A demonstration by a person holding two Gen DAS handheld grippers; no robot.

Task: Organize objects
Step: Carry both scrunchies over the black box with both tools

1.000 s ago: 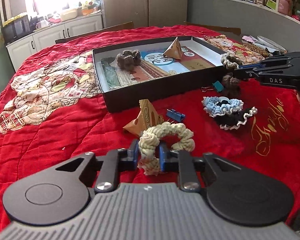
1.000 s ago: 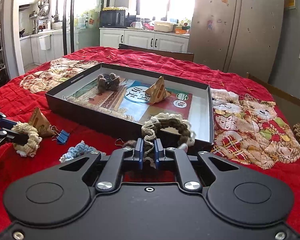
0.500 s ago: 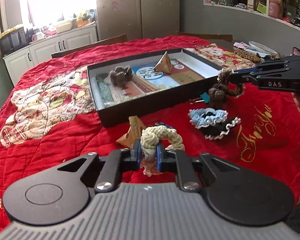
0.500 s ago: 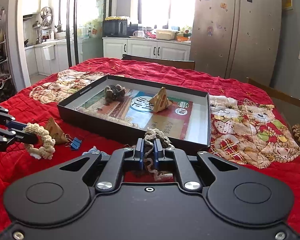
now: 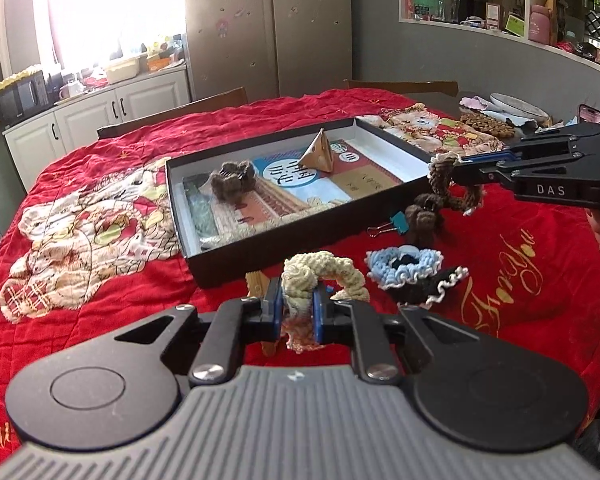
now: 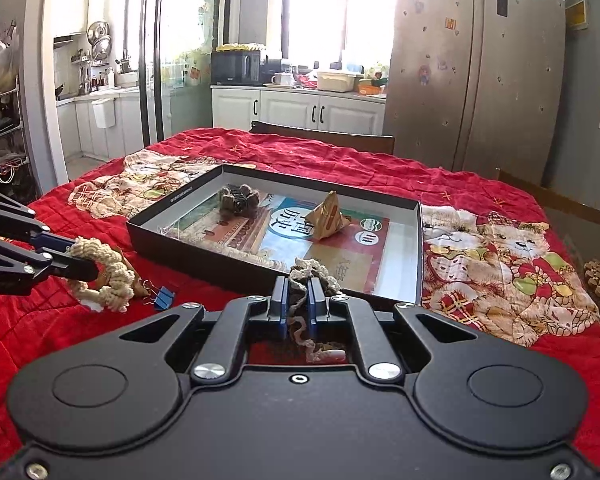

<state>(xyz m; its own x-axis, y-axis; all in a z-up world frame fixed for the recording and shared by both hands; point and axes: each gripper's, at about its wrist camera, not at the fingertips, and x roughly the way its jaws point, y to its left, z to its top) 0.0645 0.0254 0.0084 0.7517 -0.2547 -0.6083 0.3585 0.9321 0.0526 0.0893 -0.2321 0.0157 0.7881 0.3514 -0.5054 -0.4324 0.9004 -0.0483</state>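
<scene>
Covering the whole table, the red quilted cloth [image 5: 100,160] with its patchwork bear panels lies under everything you are working on. On it sits the shallow black box [image 5: 284,236], open at the top, with a printed sheet across its floor; inside lie a dark brown knitted scrunchie [image 5: 232,180] toward the far left and a paper pyramid [image 5: 318,154] further right, well apart from each other.

Your left gripper [image 5: 296,308] is pinching the cream braided scrunchie [image 5: 320,272], which is off the cloth, just near of the box's front wall. Your right gripper [image 6: 298,300] is pressed together on a brown scrunchie with pale edging [image 5: 454,184]; from the left wrist view it hangs at the box's near right corner, above the cloth.

On the cloth to the right of the cream one lie a light blue scrunchie [image 5: 404,266] and a black scrunchie with white trim [image 5: 432,290], touching. Another dark brown scrunchie [image 5: 424,218] sits beside a teal binder clip [image 5: 398,222] near the box front. A blue binder clip [image 6: 164,298] lies by the left gripper, and what may be a second paper pyramid [image 5: 258,282] is mostly hidden behind its fingers.
</scene>
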